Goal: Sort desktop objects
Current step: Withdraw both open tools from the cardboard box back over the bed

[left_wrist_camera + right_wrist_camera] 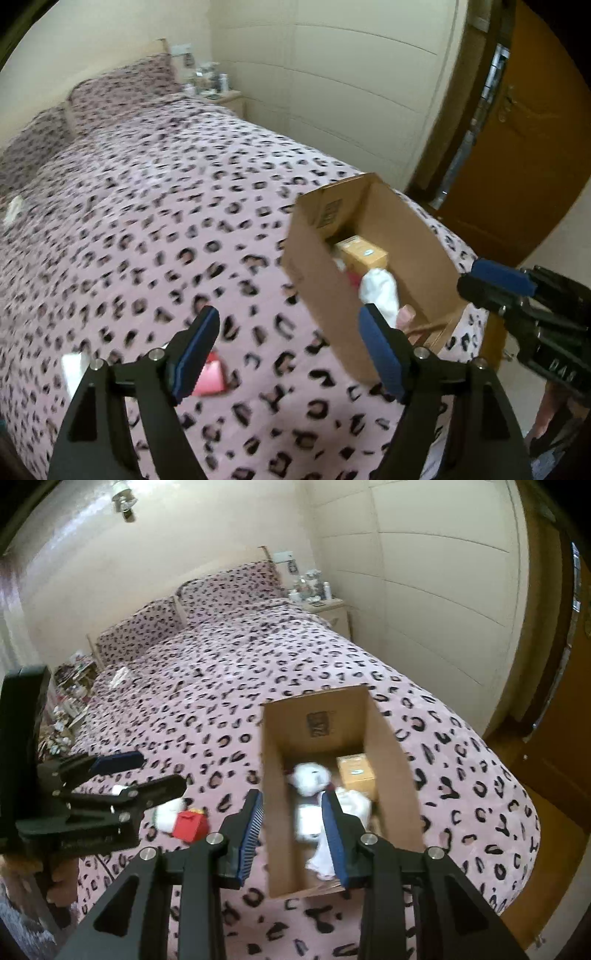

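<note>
An open cardboard box (pixel 391 746) stands on the pink leopard-print bed; it also shows in the left wrist view (pixel 406 236). Inside lie a yellow carton (pixel 356 773), a white plush toy (pixel 310 777) and white cloth (pixel 354 801). My right gripper (pixel 293 827) is open and empty above the box's near left wall. My left gripper (pixel 291 347) is open and empty, above the bed left of the box. A small red box (pixel 190 823) lies on the bed beside a white item (pixel 168 814), near the left gripper's fingers (pixel 122 760); it shows blurred in the left wrist view (pixel 210 376).
The bed (pixel 240 672) has two pillows (pixel 229 587) at its head. A cluttered nightstand (pixel 325 605) stands beside a white wardrobe (pixel 424 590). A wooden door (pixel 517 147) is at the right. A white paper (pixel 120 675) lies on the bed's far left.
</note>
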`<state>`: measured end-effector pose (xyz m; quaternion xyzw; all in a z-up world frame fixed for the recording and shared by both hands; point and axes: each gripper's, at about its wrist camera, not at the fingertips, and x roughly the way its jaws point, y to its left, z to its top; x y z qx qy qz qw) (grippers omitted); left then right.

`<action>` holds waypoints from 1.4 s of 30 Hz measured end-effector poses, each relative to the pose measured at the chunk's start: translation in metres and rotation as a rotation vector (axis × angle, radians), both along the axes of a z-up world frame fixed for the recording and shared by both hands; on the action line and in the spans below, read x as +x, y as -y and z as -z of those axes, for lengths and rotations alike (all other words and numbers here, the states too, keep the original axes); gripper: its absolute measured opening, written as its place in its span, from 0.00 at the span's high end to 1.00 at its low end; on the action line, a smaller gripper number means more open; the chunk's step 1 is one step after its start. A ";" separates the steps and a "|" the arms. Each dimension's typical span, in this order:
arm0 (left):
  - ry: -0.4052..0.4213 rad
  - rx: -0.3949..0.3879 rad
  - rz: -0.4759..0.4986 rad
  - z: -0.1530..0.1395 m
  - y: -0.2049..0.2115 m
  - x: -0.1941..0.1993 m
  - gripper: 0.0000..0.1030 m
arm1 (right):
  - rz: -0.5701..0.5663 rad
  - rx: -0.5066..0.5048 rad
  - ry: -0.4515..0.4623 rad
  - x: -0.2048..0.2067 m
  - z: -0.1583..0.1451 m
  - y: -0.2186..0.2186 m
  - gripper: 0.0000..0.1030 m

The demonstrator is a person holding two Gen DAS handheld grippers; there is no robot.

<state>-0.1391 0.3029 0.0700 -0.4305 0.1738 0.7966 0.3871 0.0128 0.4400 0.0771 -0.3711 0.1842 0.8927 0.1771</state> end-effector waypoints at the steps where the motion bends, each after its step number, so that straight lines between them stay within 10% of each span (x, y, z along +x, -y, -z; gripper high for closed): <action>1: -0.008 -0.009 -0.016 -0.001 0.008 0.002 0.23 | -0.012 0.000 0.000 -0.001 -0.001 0.007 0.67; 42: 0.016 -0.067 -0.640 0.058 0.285 0.107 0.22 | -0.428 -0.020 0.092 -0.004 0.062 0.231 0.67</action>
